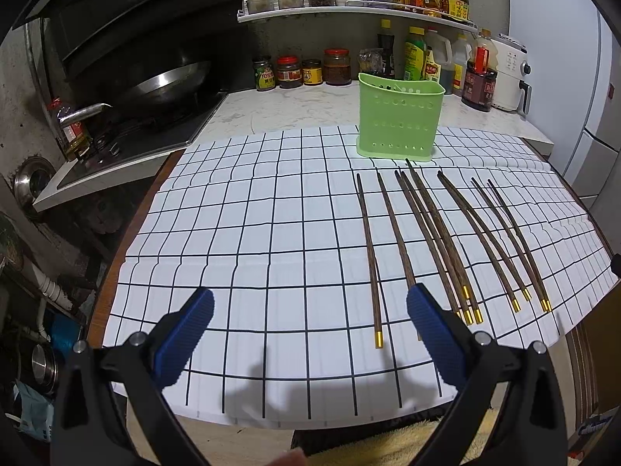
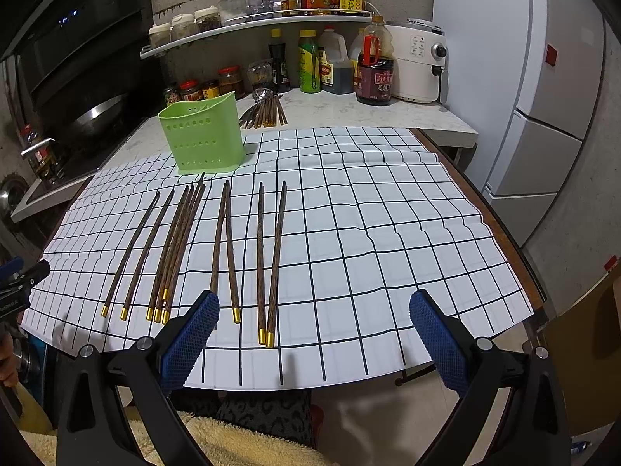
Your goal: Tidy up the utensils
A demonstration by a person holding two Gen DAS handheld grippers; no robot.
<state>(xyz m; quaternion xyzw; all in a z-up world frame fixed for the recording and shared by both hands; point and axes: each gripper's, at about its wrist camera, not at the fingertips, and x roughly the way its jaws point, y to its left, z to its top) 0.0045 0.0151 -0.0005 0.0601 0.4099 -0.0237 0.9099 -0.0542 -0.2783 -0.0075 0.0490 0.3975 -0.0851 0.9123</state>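
Several dark wooden chopsticks (image 1: 434, 233) with gold tips lie side by side on a white grid-patterned cloth (image 1: 252, 240), pointing toward a green perforated utensil holder (image 1: 399, 120). In the right wrist view the same chopsticks (image 2: 229, 248) lie left of centre, with the green holder (image 2: 202, 136) behind them on the cloth (image 2: 388, 240). My left gripper (image 1: 310, 310) is open above the cloth's near edge; its right pad covers one chopstick's near end. My right gripper (image 2: 314, 314) is open too, straddling the rightmost chopsticks, nothing held.
A stove with a wok (image 1: 163, 81) sits at the far left. Jars and sauce bottles (image 1: 427, 58) line the back wall beside a white appliance (image 2: 417, 62). More chopsticks and spoons (image 2: 264, 110) lie on the counter behind the holder. A fridge (image 2: 543, 116) stands at right.
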